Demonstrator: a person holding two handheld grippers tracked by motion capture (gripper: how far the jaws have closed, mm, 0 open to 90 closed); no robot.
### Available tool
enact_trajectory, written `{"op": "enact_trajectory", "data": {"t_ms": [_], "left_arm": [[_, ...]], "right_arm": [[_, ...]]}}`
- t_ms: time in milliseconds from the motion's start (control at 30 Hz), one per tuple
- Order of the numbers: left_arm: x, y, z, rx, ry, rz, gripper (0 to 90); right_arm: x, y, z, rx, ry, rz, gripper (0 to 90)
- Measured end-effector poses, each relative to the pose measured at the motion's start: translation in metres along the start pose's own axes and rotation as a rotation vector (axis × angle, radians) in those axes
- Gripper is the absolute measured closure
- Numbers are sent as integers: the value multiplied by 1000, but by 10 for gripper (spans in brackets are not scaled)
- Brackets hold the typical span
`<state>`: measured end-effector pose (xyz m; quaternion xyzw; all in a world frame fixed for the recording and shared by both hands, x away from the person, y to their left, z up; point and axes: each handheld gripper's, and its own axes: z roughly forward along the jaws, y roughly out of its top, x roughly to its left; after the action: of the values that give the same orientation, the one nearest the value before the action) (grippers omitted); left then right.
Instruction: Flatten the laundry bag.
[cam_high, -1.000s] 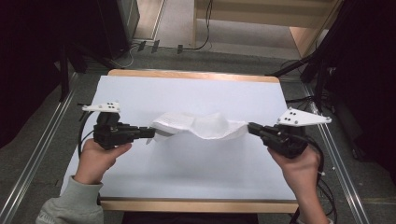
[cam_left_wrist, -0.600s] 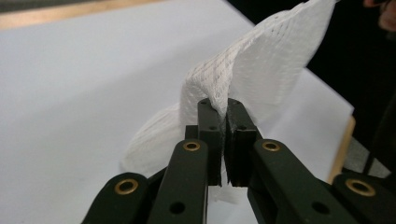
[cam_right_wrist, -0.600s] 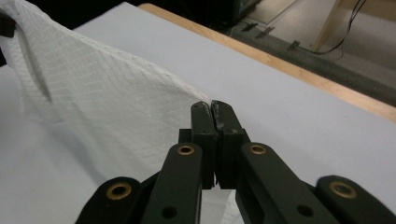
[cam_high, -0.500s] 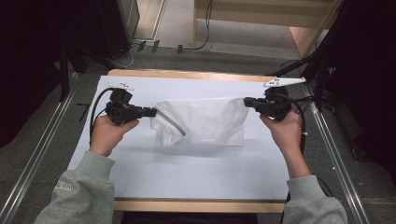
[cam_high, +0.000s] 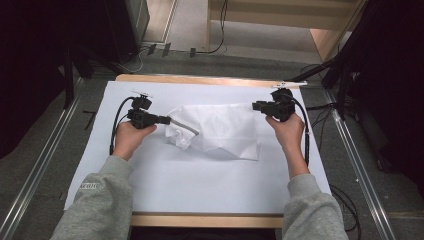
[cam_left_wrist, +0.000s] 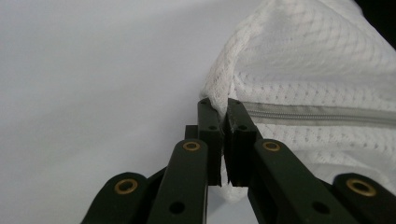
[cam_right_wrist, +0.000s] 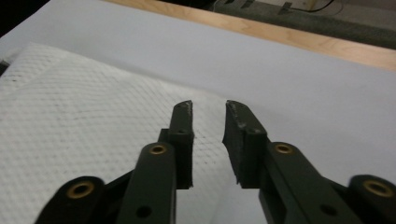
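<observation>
Right, current state. Left gripper (cam_high: 167, 120) is clamped on the left end of the white mesh bag (cam_high: 220, 130). In the left gripper view (cam_left_wrist: 223, 106) the pads are pressed together with a pinch of mesh hem between them, and the bag's grey zipper (cam_left_wrist: 322, 116) runs off to the right from just beside the tips. The fabric there is bunched and lifted off the sheet, folded back on itself.

Right gripper (cam_high: 256, 105) has just been opening. In the right gripper view (cam_right_wrist: 208, 108) my jaws stand apart with a clear gap and nothing between them. The pads press on nothing. The mesh (cam_right_wrist: 84, 135) lies flat under and to the left of the tips, its edge running roughly below the left jaw.

The bag sits on the white sheet (cam_high: 200, 185) that covers the table (cam_high: 200, 220), toward the far half and about centred between my two hands. Its right part is spread flat, with a corner pointing toward the near side. Its left part is crumpled where I hold it.

My left hand (cam_high: 131, 140) is on the sheet's left side and my right hand (cam_high: 287, 132) on its right. Both grippers point inward at the bag, and a black cable (cam_high: 116, 125) loops off the left one. The table's bare wooden edge (cam_high: 200, 80) shows along the far side.
</observation>
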<state>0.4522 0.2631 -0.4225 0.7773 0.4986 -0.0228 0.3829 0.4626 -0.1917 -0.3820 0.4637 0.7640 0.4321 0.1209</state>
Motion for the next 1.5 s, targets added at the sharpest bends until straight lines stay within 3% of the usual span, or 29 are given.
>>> {"op": "enact_trajectory", "data": {"t_ms": [167, 400, 467, 533, 767, 967, 1067, 1367, 1500], "left_arm": [[13, -6, -4, -14, 24, -43, 874], [34, -19, -19, -34, 89, -103, 864], [37, -22, -26, -67, 79, -101, 825], [35, -25, -33, -84, 67, -89, 729], [20, -33, -66, -132, 95, -32, 538], [-7, -41, -83, -162, 67, 27, 518], [-22, -44, -81, -161, 30, 42, 490], [-54, -52, -55, -94, 2, 104, 475], [-62, -49, -38, -69, -6, 118, 461]], "right_arm": [[13, -10, -17, -21, 4, -29, 680], [38, -57, -22, 12, 33, -68, 712], [42, -67, -23, 34, 45, -72, 716], [47, -75, -25, 40, 65, -63, 717], [68, -88, -27, 66, 108, -95, 714], [85, -92, -15, 88, 137, -140, 695], [86, -91, -8, 100, 140, -147, 689], [80, -87, 1, 108, 145, -123, 679], [80, -88, 2, 120, 143, -125, 673]]}}
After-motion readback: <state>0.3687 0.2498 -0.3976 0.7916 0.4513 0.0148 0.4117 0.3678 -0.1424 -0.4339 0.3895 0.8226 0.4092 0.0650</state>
